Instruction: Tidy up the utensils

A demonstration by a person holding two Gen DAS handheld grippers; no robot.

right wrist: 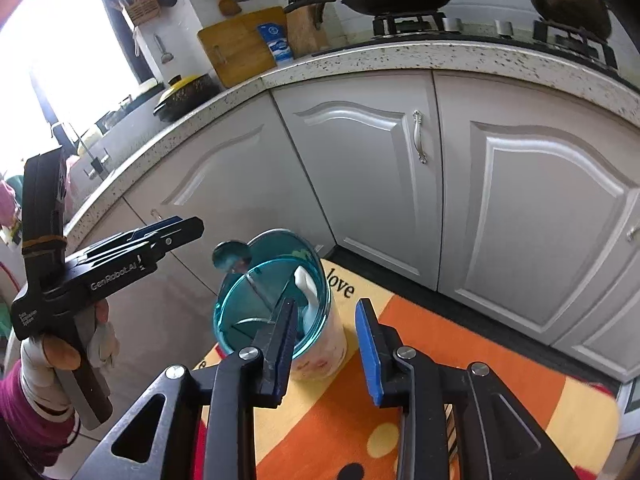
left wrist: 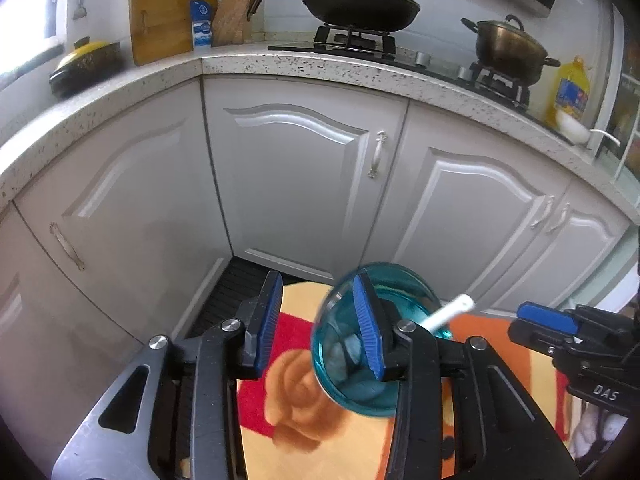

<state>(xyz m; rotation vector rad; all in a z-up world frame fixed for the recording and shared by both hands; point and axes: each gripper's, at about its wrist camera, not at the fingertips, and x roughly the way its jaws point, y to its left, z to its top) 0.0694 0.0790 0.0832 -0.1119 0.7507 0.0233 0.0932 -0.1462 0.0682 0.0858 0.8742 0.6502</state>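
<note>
A teal translucent cup (right wrist: 276,300) stands upright on a brightly patterned orange and red mat (right wrist: 460,360) on the floor, in front of white cabinet doors (right wrist: 360,168); inside it lean a metal spoon (right wrist: 232,258), its bowl rising above the rim, and a white utensil (right wrist: 306,284) whose kind I cannot tell, its handle poking out over the edge; further contents at the bottom are too blurred to name.

The right gripper (right wrist: 328,344) has its jaws spread with nothing between them; its left finger (right wrist: 286,332) overlaps the cup's near rim in the wrist view, and whether it touches I cannot tell; the cup lies left of the gap, not inside it. The left gripper (left wrist: 316,324) also has its jaws spread and empty; in its own view the cup sits behind its right-hand finger, again outside the gap; a gloved hand (right wrist: 48,356) carries it.

Judged risk: the cup looks light and top-heavy with tall utensils leaning to one side; a finger brushing the rim could tip it on the soft mat and spill the utensils.

Beyond, a speckled countertop (left wrist: 300,66) carries a wok (left wrist: 360,6), a pot (left wrist: 508,44) and a cutting board (left wrist: 164,20).
</note>
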